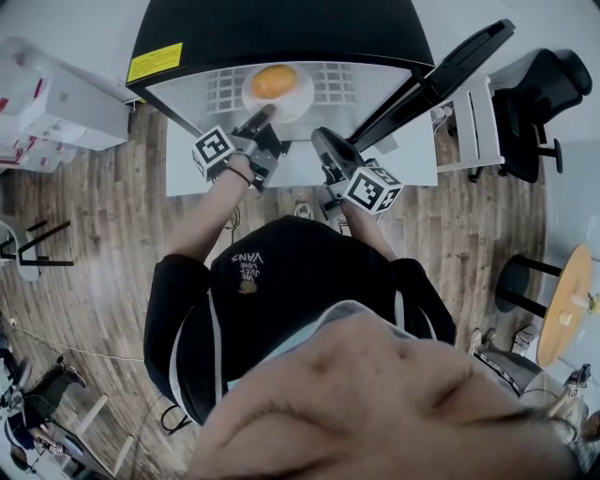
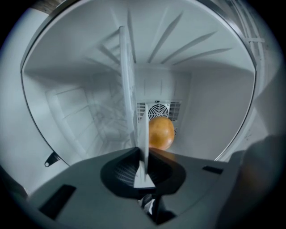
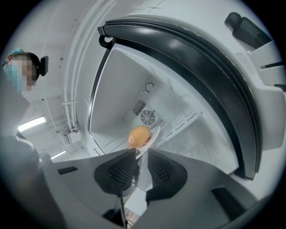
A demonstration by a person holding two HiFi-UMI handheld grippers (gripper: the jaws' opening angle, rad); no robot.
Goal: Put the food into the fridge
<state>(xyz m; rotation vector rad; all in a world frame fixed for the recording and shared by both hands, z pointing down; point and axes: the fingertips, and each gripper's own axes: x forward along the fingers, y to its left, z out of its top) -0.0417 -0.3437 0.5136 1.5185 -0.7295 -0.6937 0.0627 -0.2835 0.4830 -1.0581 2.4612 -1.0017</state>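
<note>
- A small fridge with a black top and white inside (image 1: 281, 28) stands open in front of the person. Its black door (image 1: 450, 66) swings out to the right.
- A round white plate (image 1: 298, 96) is inside the fridge, over the white wire shelf (image 1: 220, 89). It is not clear whether the plate rests on the shelf.
- The food, a round orange-brown lump (image 1: 275, 82), sits on the middle of the plate.
- The left gripper (image 1: 265, 114) reaches into the fridge from the near side. Its jaws are clamped on the near rim of the plate.
- In the left gripper view, the left gripper (image 2: 143, 152) has the thin plate (image 2: 127, 80) pinched edge-on between its jaws. The food (image 2: 161, 133) shows just past them, in front of a round fan grille (image 2: 158, 110) on the far wall.
- The right gripper (image 1: 317, 136) is at the front of the fridge, near and to the right of the plate. It is close to the rim but seems not to touch it.
- In the right gripper view, the right gripper (image 3: 140, 152) has its jaws a little way apart, and they grip nothing. The plate (image 3: 155, 134) and the food (image 3: 139, 136) show just past the tips.
- A brown wooden floor (image 1: 103, 234) lies around the fridge.
</note>
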